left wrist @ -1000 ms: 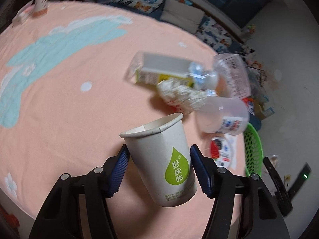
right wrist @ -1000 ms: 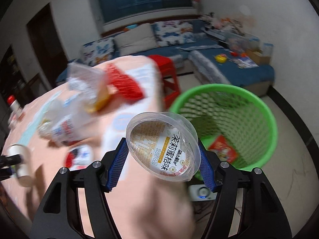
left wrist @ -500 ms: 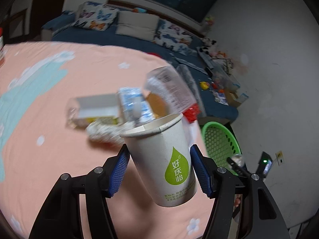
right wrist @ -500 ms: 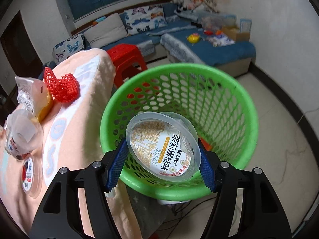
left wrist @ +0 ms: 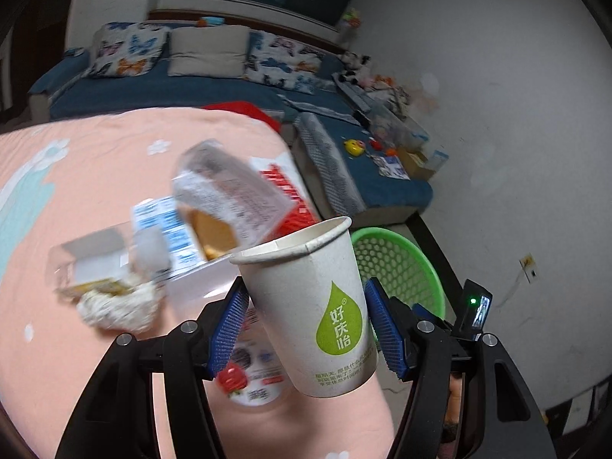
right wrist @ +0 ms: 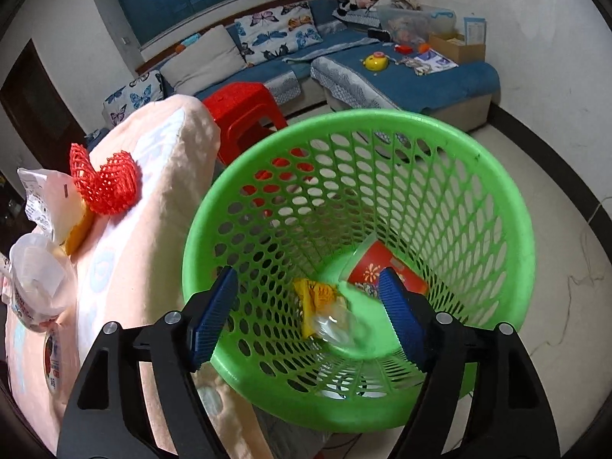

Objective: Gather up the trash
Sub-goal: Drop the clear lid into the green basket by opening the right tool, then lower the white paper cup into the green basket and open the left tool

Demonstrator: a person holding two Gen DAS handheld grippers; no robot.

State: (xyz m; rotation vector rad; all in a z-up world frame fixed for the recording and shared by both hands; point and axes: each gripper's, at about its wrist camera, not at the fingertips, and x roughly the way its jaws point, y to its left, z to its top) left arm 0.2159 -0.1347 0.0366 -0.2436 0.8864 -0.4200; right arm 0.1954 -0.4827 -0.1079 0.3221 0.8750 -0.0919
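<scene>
Trash, a white paper cup with a green droplet logo (left wrist: 310, 306), is clamped tilted in the left hand-held gripper (left wrist: 306, 329) above the pink-clothed bench (left wrist: 76, 363), the round green mesh plastic basket (right wrist: 493, 206) seen beyond it. The right hand-held gripper (right wrist: 310, 310) is held over the basket, jaws just opened and empty; a blurred clear plastic container (right wrist: 340, 329) is seen inside. The cup is best released only once centred above the rim.

A home living room: blue sofa (right wrist: 344, 61) with butterfly cushions (right wrist: 275, 30), red plastic stool (right wrist: 244, 107).
</scene>
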